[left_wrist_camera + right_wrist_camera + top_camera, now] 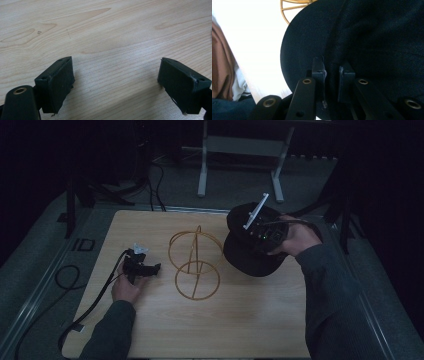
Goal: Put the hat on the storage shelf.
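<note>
My right gripper (331,75) pinches the black cap (245,257) near the table's (240,330) right edge, beside the gold wire stand (195,265). My left gripper (116,82) gapes wide, empty. The cloth might slip out, since the pinch is thin. The right gripper view shows that pinch; the high view hides it.

My right gripper (331,72) pinches the black cap (250,255) at its brim seam, just right of the upright gold wire stand (195,262) on my worktop (225,325).
</note>
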